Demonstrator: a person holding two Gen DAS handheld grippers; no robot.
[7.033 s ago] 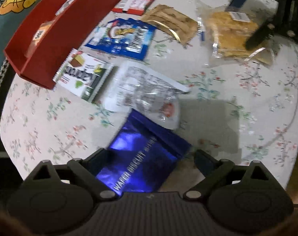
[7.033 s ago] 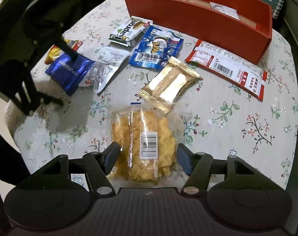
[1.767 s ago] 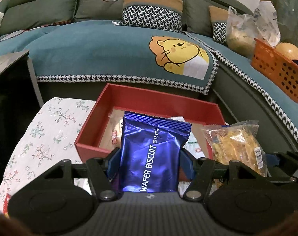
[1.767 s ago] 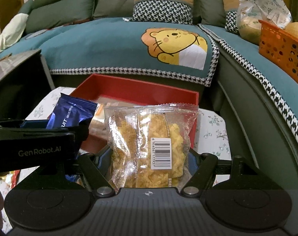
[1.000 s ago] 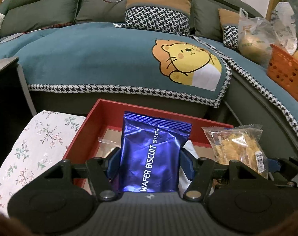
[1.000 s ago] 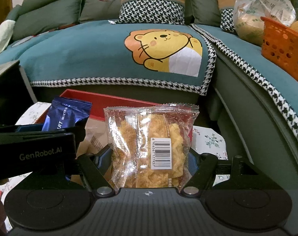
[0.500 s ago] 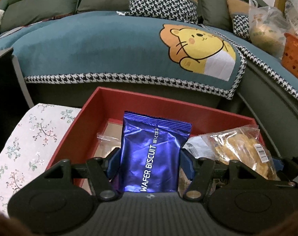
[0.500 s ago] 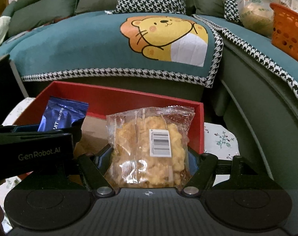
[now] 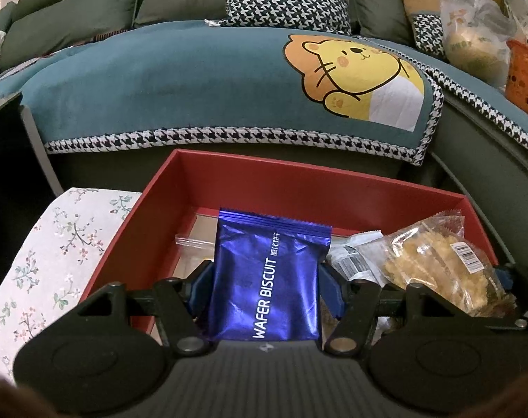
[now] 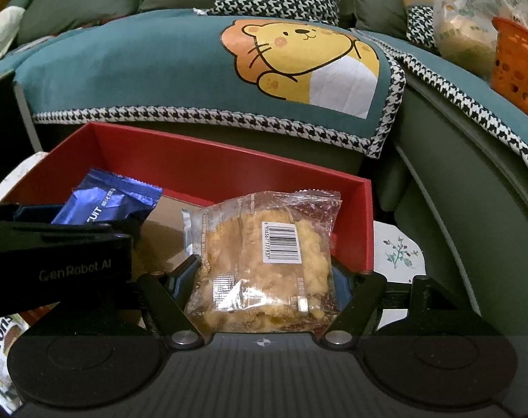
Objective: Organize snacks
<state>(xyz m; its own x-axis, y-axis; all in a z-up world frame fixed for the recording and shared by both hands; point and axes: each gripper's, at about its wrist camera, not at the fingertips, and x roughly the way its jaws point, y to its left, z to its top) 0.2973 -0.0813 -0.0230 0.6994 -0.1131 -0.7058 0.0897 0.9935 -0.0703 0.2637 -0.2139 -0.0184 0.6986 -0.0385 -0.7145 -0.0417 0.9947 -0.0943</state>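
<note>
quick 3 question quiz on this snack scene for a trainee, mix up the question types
1. True or false: the left claw grips a blue wafer biscuit pack.
2. What does the right claw hold? A) a clear bag of yellow crisps B) a drink can C) nothing
3. Fill in: both snacks hang over the open ___ box.

Key
1. True
2. A, the clear bag of yellow crisps
3. red

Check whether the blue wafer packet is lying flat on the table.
No, the wafer packet stands upright between the left gripper's fingers, over the red box.
</note>
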